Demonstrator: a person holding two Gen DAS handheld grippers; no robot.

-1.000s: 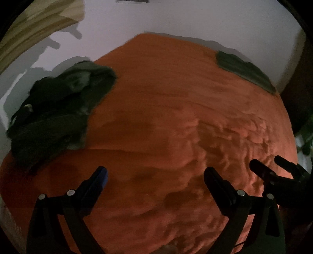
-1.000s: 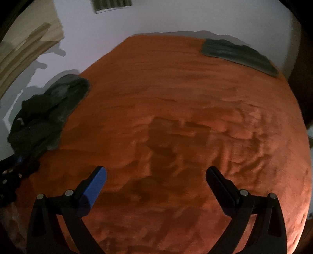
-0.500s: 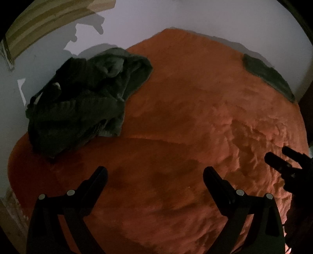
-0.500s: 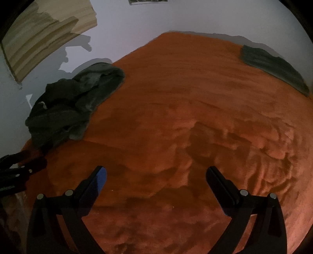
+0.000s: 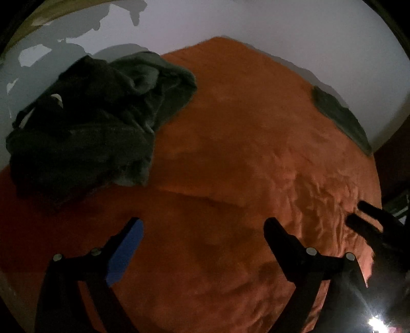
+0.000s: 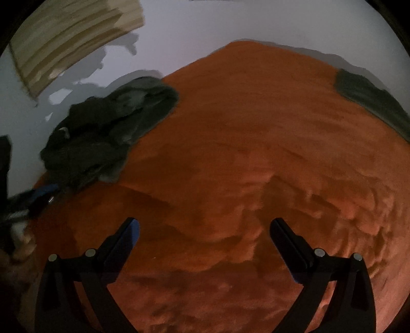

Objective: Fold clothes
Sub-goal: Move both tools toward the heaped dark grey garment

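A crumpled heap of dark grey-green clothes (image 5: pixel 94 123) lies at the left edge of an orange plush blanket (image 5: pixel 243 158); the right wrist view shows the heap (image 6: pixel 107 135) at upper left. A flat folded dark garment (image 5: pixel 338 115) rests at the far right edge, and the right wrist view has this folded garment (image 6: pixel 371 102) at upper right. My left gripper (image 5: pixel 202 230) hangs open over bare blanket, short of the heap, nothing between its fingers. My right gripper (image 6: pixel 205 230) is open too, over the rumpled blanket (image 6: pixel 243 166). The other gripper's fingers (image 5: pixel 369 220) show at far right.
A pale wall (image 5: pixel 230 23) runs behind the blanket. A striped beige curtain (image 6: pixel 69 41) hangs at the upper left. The left gripper's tool (image 6: pixel 33 199) and a hand show blurred at the left edge of the right wrist view. A bright light glare (image 5: pixel 376 321) sits at lower right.
Both grippers have swung left and closer to the crumpled heap, which now looms larger in both views. The folded garment has slid toward the right edge. Both stayed open.
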